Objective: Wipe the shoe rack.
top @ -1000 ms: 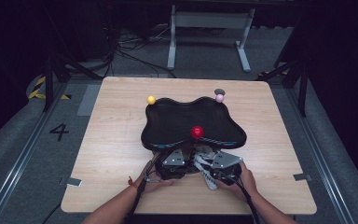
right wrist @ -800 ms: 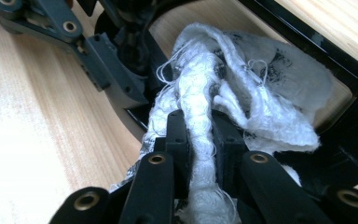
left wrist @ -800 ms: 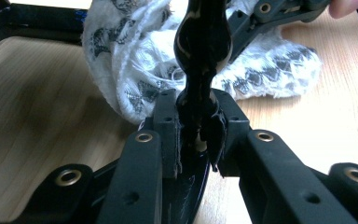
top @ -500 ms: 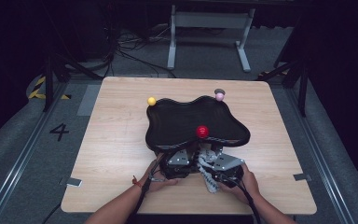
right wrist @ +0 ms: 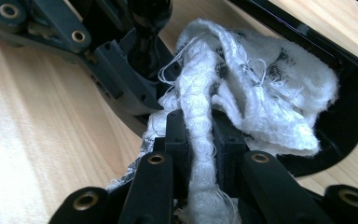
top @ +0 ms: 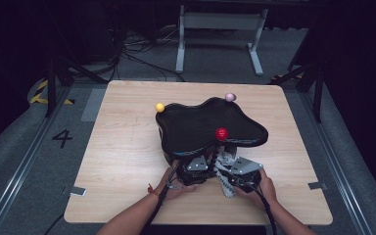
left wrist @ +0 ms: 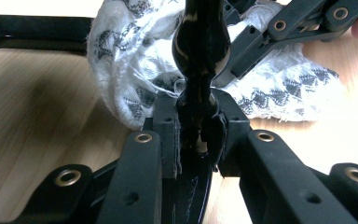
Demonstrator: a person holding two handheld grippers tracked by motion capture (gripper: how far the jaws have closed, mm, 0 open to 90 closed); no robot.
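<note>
A glossy black wavy-edged tray stands mid-table with a red ball near its front edge. At that edge my left gripper is shut on a black knobbed part of the tray, which its jaws clamp from both sides. A bunched white cloth with a dark pattern sits just beside it. My right gripper is shut on that cloth and presses it against the tray's underside rim. The two grippers are almost touching.
A yellow ball sits at the tray's far left corner and a pink ball at its far edge. The wooden table has bare room left and right of the tray. A metal stand is on the floor beyond.
The tray's front part and the red ball have shifted to the right. Both hands stay at the tray's near edge, the left one moving slightly with it.
</note>
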